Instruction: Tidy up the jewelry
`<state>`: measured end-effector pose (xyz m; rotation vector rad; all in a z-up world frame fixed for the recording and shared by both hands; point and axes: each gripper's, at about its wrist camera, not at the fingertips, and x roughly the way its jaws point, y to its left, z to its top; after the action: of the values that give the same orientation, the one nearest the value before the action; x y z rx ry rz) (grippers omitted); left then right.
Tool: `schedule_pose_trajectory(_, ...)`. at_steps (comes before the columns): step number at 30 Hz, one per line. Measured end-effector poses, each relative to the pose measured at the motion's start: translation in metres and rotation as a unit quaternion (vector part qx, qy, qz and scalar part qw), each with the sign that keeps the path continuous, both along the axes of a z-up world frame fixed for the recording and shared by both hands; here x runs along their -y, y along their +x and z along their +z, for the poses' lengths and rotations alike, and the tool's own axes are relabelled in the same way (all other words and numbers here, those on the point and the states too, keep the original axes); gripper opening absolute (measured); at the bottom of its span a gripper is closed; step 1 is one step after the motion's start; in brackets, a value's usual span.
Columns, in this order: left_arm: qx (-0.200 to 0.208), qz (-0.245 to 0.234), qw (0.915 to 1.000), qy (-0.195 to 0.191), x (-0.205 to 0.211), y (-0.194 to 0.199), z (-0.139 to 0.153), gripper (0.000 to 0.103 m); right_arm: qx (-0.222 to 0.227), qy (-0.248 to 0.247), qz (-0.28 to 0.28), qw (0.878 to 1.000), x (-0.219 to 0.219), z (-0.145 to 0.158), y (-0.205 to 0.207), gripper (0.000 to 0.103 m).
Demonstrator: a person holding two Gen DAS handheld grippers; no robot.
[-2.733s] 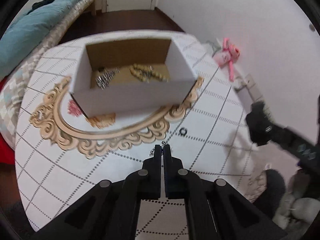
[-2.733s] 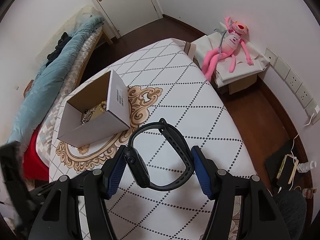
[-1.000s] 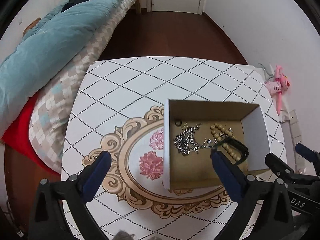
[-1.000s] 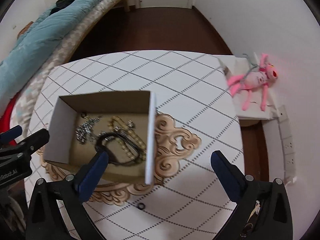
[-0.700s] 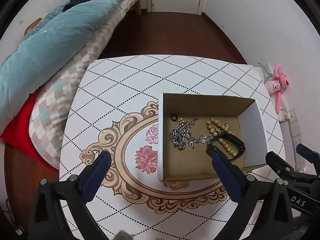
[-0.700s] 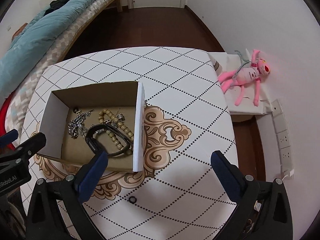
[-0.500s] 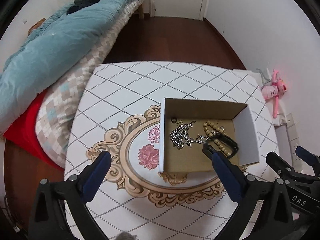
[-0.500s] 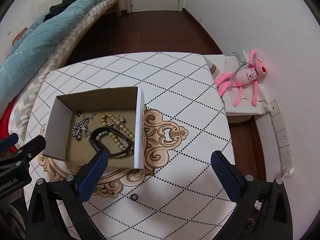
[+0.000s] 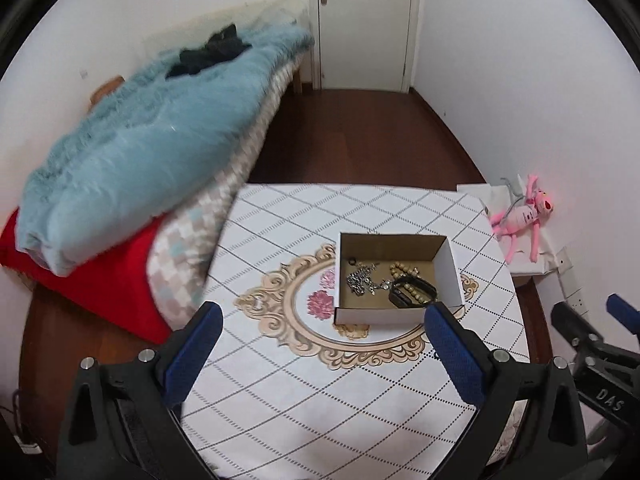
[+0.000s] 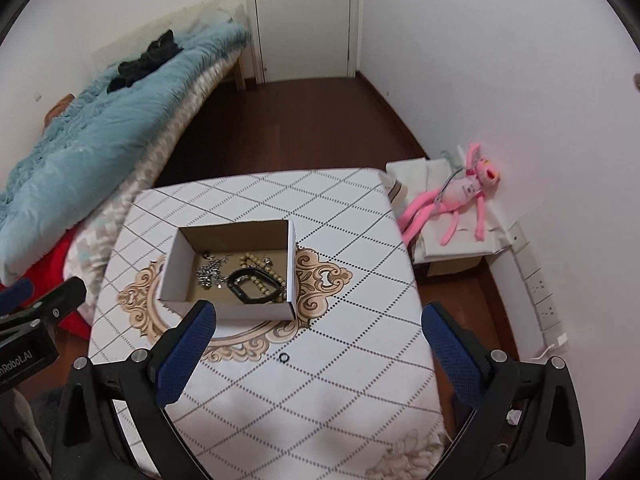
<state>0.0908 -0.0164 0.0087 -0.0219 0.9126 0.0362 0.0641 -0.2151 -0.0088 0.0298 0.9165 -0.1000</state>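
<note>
An open white cardboard box (image 9: 450, 270) (image 10: 292, 272) stands on the table. Inside lie a black watch (image 9: 412, 293) (image 10: 252, 285), a silver chain (image 9: 360, 280) (image 10: 210, 272) and a wooden bead bracelet (image 9: 400, 269) (image 10: 256, 260). A small black ring (image 10: 283, 357) lies on the tablecloth in front of the box. My left gripper (image 9: 320, 344) and my right gripper (image 10: 318, 344) are both open and empty, held high above the table's near side.
The table has a white diamond-pattern cloth (image 9: 280, 392) (image 10: 360, 280) with a gold ornamental ring. A bed with a blue quilt (image 9: 140, 152) (image 10: 88, 128) stands to the left. A pink plush toy (image 9: 524, 216) (image 10: 460, 196) lies on a low box to the right.
Both grippers have risen and pulled back from the box, so the room shows wider. The watch, held by the right gripper earlier, lies in the box.
</note>
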Motion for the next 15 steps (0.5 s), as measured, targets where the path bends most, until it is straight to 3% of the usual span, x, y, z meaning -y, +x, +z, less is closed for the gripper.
schedule_pose_trajectory(15,0.053,-0.029,0.9978,-0.026,0.008,-0.065,0.076,0.103,0.09,-0.003,0.008,0.996,-0.008,0.109,-0.089,0.103)
